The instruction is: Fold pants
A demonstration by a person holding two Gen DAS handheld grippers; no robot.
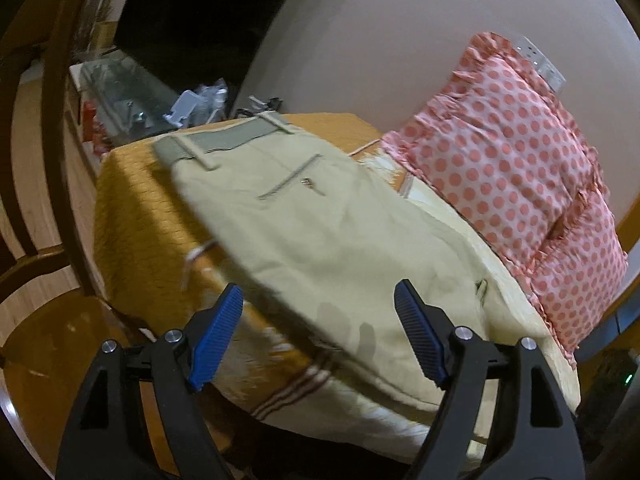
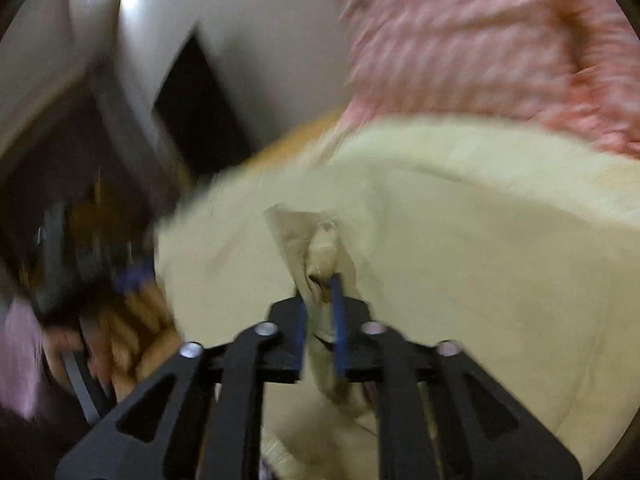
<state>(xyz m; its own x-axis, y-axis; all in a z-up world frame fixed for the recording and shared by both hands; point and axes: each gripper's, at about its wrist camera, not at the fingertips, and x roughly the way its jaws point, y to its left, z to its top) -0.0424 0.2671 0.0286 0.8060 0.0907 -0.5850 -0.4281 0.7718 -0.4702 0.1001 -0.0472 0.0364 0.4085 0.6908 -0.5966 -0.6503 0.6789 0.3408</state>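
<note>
I am pinching a bunched fold of the pants [image 2: 400,280] in my right fingers [image 2: 322,304], while my left fingers [image 1: 320,332] are gaping wide, empty, just short of the near hem. The pants are lying on the bed [image 1: 132,200], long axis running away toward the waistband [image 1: 224,140]. Only the left view is showing that waistband; the blurred right view alone is showing my grip.

pants [image 1: 320,236] lie flat on the bed [image 1: 132,200] dead ahead of the left gripper [image 1: 320,332], pillow [image 1: 516,184] off right, waistband farthest away.
</note>
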